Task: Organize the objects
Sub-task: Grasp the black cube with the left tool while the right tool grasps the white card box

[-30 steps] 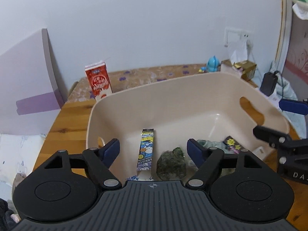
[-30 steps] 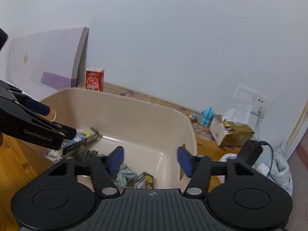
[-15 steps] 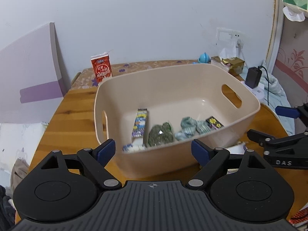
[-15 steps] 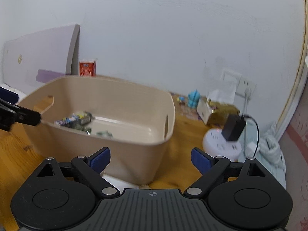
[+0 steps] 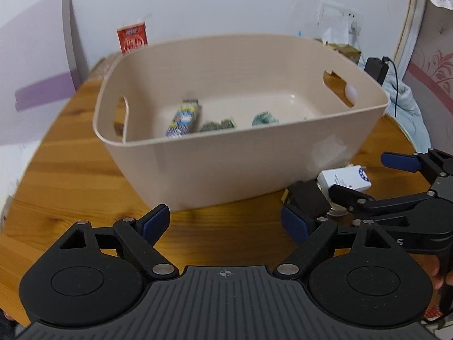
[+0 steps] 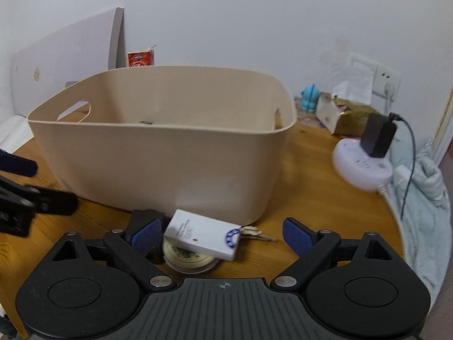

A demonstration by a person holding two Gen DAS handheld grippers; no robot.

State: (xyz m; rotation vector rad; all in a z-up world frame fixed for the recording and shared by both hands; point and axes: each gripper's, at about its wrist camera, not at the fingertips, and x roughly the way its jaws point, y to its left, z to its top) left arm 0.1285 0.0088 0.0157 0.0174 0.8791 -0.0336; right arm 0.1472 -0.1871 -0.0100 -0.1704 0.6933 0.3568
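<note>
Cards, a white box point(image 6: 202, 236), lie on our tabletop point(image 6: 308, 195) propped over a round tin point(image 6: 188, 257), just ahead of the right hand-held gripper point(image 6: 222, 233), long axis crosswise between its parted fingers. Our left hand-held gripper point(image 5: 225, 222), released too, sits farther off, facing the beige bin point(image 5: 240, 170).

A plain white wall point(image 6: 254, 28) backs a wooden bench point(image 5: 70, 175) of orange-brown planks. A pale lilac board point(image 6: 70, 56) leans against the wall on the left. A white wall socket point(image 6: 376, 76) sits at right, near a cream door frame point(image 5: 410, 14).
</note>
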